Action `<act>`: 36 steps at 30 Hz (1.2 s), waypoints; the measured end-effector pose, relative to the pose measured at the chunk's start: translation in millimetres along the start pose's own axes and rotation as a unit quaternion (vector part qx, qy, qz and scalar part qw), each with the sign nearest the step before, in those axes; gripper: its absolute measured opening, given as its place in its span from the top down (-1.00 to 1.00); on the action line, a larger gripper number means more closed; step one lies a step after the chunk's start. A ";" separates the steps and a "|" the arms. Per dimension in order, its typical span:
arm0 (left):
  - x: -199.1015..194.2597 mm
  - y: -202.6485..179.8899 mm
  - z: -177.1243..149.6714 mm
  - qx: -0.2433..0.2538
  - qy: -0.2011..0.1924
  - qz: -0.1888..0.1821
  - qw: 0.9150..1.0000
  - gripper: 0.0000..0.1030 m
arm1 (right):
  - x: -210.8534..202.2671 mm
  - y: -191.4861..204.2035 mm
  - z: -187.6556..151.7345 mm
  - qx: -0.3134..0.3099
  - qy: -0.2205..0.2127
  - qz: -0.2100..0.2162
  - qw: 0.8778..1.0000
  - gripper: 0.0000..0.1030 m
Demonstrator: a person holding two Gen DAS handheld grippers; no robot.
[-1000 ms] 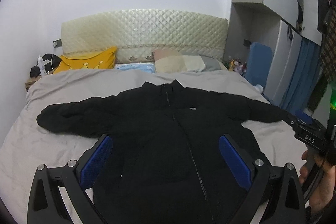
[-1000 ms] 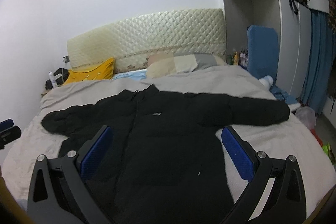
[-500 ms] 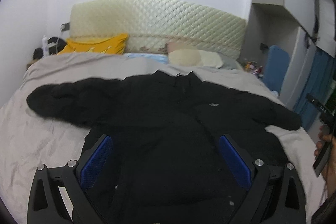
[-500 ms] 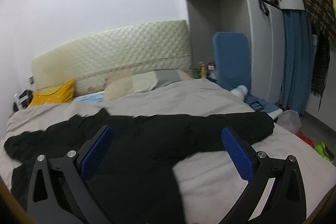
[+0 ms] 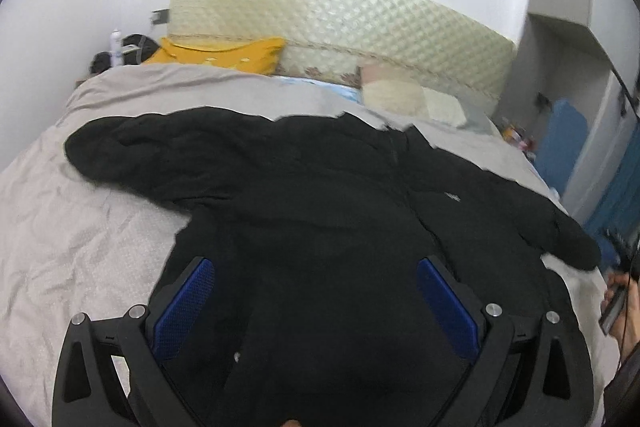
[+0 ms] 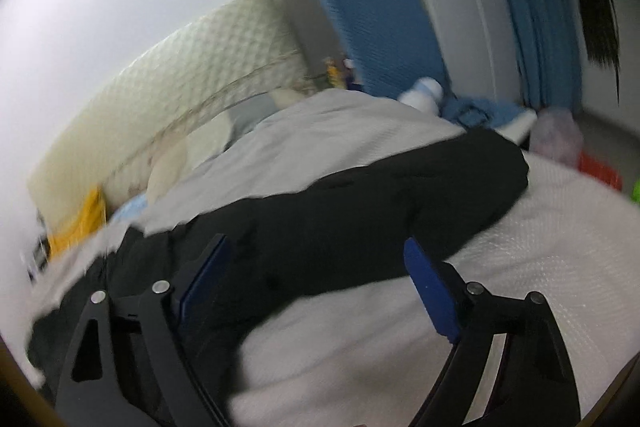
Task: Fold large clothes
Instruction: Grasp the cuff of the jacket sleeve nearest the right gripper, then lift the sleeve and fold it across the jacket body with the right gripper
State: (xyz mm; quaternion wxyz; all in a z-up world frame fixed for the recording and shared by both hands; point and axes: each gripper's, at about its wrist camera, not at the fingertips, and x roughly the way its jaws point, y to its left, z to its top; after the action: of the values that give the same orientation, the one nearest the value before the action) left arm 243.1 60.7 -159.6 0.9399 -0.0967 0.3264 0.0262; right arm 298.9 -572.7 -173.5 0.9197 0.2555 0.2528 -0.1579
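Observation:
A large black padded jacket [image 5: 320, 211] lies spread flat, front up, on the grey bed [image 5: 60, 227], both sleeves stretched out to the sides. My left gripper [image 5: 316, 291] is open and empty above the jacket's lower body. My right gripper [image 6: 316, 267] is open and empty, tilted, above the jacket's right sleeve [image 6: 400, 195], whose cuff ends near the bed's right edge. The right view is blurred. The hand that holds the right gripper shows at the left view's right edge [image 5: 622, 307].
A quilted cream headboard [image 5: 340, 23] backs the bed, with a yellow pillow [image 5: 224, 55] and pale pillows [image 5: 404, 95]. A blue panel [image 6: 380, 27], blue curtain [image 6: 532, 7] and floor clutter [image 6: 560, 139] stand right of the bed. A nightstand with bottles [image 5: 116, 47] is far left.
The left gripper has moved in lower over the jacket's body and turned left. The right gripper has swung right and tilted, now over the right sleeve. The jacket has not moved.

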 end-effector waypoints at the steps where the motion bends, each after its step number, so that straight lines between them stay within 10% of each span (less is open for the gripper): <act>1: 2.5 1.1 0.9 -0.002 -0.008 0.010 1.000 -0.99 | 6.1 -10.9 3.0 0.006 -0.004 -0.016 1.000 -0.70; 6: 29.3 -3.3 4.3 0.000 -0.016 0.027 1.000 -0.99 | 56.1 -94.8 0.9 0.162 -0.004 -0.012 0.987 -0.70; 13: 63.6 -15.5 -2.8 0.026 0.003 0.043 0.999 -0.99 | 100.7 -119.9 18.3 0.172 -0.037 -0.018 0.984 -0.53; 17: 73.1 -19.4 -5.9 0.044 0.007 0.056 0.997 -0.99 | 105.3 -116.4 40.9 0.145 -0.049 -0.022 0.988 0.33; 21: 75.4 -13.9 -5.1 0.051 0.005 0.069 0.996 -0.98 | 98.2 -102.7 62.8 0.077 -0.052 -0.059 0.994 0.84; 36: 18.8 -7.4 8.9 0.072 -0.020 0.016 0.997 -0.98 | -39.4 64.5 159.2 -0.026 -0.152 -0.044 0.987 0.86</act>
State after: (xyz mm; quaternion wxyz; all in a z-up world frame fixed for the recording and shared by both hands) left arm 264.1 54.9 -163.2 0.9503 -0.0228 0.3098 0.0201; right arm 354.7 -601.0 -8.8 0.9459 0.1933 0.1255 -0.2284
